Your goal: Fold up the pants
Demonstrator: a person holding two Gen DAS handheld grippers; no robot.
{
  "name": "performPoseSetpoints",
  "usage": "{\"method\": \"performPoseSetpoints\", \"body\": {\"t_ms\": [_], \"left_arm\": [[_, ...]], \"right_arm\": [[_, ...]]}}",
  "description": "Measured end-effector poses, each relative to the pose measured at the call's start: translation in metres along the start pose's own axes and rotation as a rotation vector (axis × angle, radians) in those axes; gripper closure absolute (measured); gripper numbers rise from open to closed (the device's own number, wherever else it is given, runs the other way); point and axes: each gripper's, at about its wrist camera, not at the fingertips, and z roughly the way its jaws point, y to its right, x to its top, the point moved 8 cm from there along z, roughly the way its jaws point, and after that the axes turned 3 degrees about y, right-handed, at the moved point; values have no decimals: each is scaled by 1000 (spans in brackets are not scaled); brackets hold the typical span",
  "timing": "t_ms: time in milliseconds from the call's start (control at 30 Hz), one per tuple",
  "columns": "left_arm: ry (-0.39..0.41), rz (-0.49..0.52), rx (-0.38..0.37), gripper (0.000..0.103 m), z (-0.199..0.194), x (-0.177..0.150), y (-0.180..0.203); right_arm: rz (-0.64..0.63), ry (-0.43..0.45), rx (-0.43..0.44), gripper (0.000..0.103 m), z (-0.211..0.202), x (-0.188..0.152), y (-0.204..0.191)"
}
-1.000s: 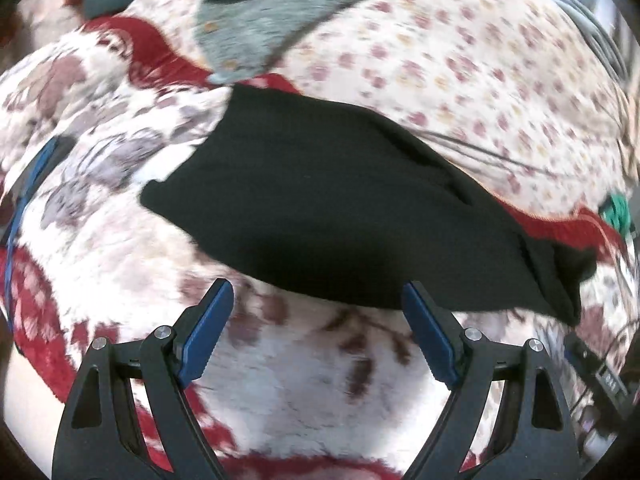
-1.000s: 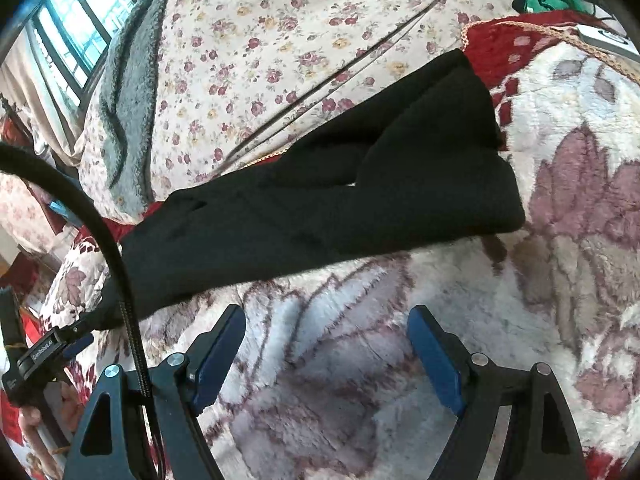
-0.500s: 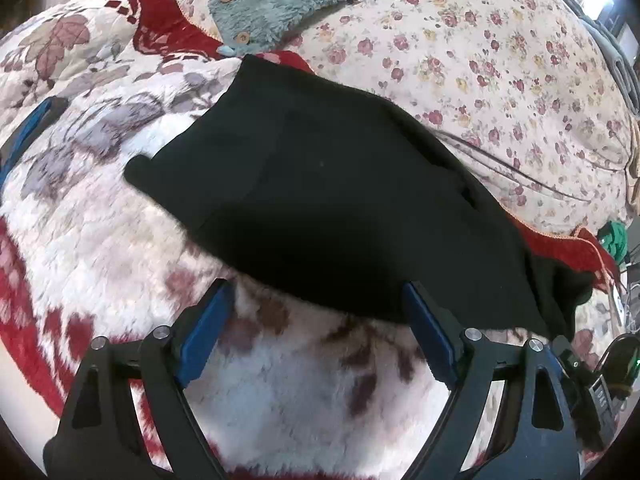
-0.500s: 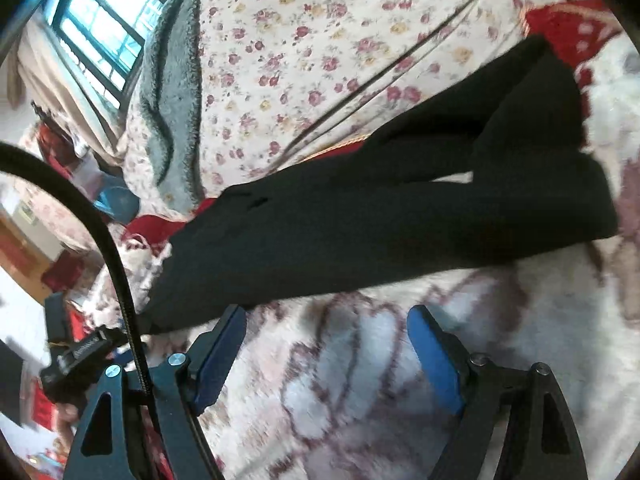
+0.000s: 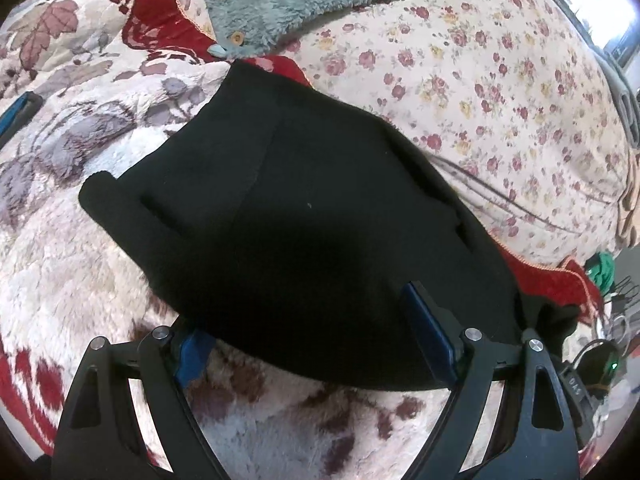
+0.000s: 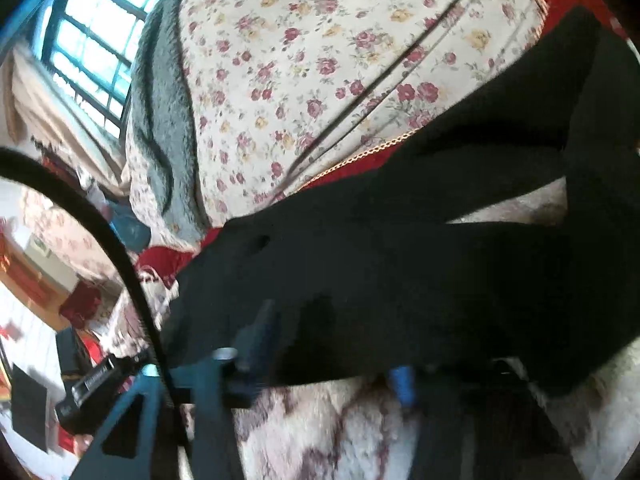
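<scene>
Black pants (image 5: 304,220) lie spread on a plush white and red floral blanket (image 5: 72,280); the waistband end is at the left in the left wrist view. My left gripper (image 5: 312,344) is open, its blue-padded fingers straddling the near edge of the pants, the left pad partly under the cloth. In the right wrist view the pants (image 6: 420,280) show two legs parting toward the right. My right gripper (image 6: 328,352) is open at the near edge of a leg, blurred, with cloth between its fingers.
A cream quilt with small red flowers (image 5: 480,92) lies behind the pants, with a grey-green fleece garment (image 5: 304,4) on it. A window (image 6: 92,56) and room clutter (image 6: 60,360) are at the left in the right wrist view. A green item (image 5: 600,272) and cables lie at the right.
Both grippers have moved forward from the bare blanket onto the near edge of the pants, staying open. The right wrist view has become blurred.
</scene>
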Motion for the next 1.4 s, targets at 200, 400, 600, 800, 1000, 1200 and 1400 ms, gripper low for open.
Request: {"method": "performPoseSetpoints", "body": {"t_ms": [200, 400, 600, 800, 1000, 1200, 1400], "left_arm": [[-11, -7, 49, 86, -1, 6, -14], [33, 57, 59, 97, -20, 10, -10], [87, 94, 71, 98, -46, 24, -17], [123, 118, 109, 98, -80, 29, -48], [108, 117, 162, 98, -95, 14, -86], [70, 46, 165, 95, -82, -3, -104], [87, 42, 187, 82, -93, -2, -107]], "right_arm": [[-73, 24, 3, 88, -9, -2, -15], [-115, 32, 28, 95, -23, -9, -32], [-173, 13, 56, 96, -40, -27, -62], [-195, -40, 93, 96, -44, -57, -91], [-199, -129, 162, 96, -34, -100, -117], [-190, -210, 103, 93, -9, -132, -107], [-149, -181, 117, 56, -32, -118, -95]]}}
